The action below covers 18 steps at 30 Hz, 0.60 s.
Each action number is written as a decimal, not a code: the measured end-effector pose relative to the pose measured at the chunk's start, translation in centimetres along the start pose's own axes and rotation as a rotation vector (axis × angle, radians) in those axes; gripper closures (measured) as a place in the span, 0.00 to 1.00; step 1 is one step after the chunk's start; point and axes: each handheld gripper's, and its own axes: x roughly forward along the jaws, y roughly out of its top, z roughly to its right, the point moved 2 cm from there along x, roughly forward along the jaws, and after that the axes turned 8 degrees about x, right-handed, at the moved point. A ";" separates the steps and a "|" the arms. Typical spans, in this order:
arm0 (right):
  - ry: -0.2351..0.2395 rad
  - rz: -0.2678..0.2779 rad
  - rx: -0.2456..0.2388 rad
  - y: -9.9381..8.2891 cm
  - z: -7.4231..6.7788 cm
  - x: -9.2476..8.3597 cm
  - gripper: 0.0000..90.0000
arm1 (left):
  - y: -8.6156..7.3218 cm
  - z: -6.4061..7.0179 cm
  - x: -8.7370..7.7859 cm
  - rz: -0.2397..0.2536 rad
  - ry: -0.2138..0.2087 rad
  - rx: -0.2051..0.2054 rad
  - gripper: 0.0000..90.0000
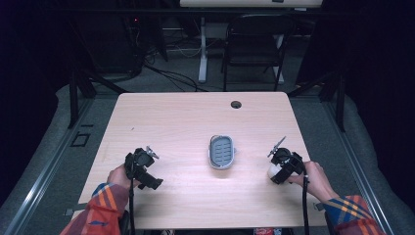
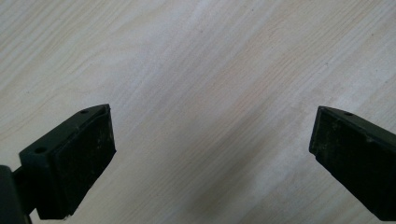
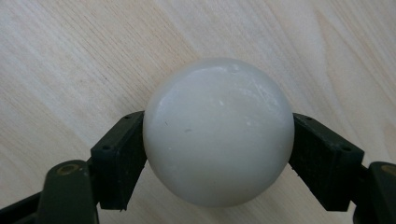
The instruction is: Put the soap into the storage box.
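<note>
Here, on the left part of the wooden counter (image 1: 195, 122), the left hand (image 1: 117, 176) holds the left claw (image 1: 147, 171) low over the wood, near the front edge. In the left gripper view its two black jaws stand spread wide apart, and between them there is bare wood grain and no object.

In the middle of the counter lies a small grey tray (image 1: 221, 151) with a rounded shape and a pattern of slots inside. It is well apart from both claws, a little nearer to the right one.

On the right part, the right hand (image 1: 315, 178) holds the right claw (image 1: 277, 172) close to the counter surface. This claw is pinching a white ball (image 1: 273, 171). In the right gripper view the ball (image 3: 218, 131) is smooth, a bit glossy, with some small marks on its top, and the two black pads press on it from both sides, at about its widest part. Whether the ball touches the wood below, I cannot tell. The ball is to the right of the tray, near the right edge of the counter.

Both sleeves (image 1: 98, 213) have an orange and blue check pattern.
</note>
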 end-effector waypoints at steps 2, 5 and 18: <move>0.014 0.014 0.011 0.0 -0.1 0.1 0.26 | 0.0 0.0 0.0 0.000 0.000 0.000 0.00; -0.002 -0.004 -0.011 0.0 -0.1 -0.1 0.26 | 0.0 0.0 0.0 -0.003 -0.001 0.003 0.00; 0.007 0.015 -0.042 0.5 -1.1 -0.5 0.26 | 0.0 0.0 0.1 -0.008 -0.003 0.002 0.00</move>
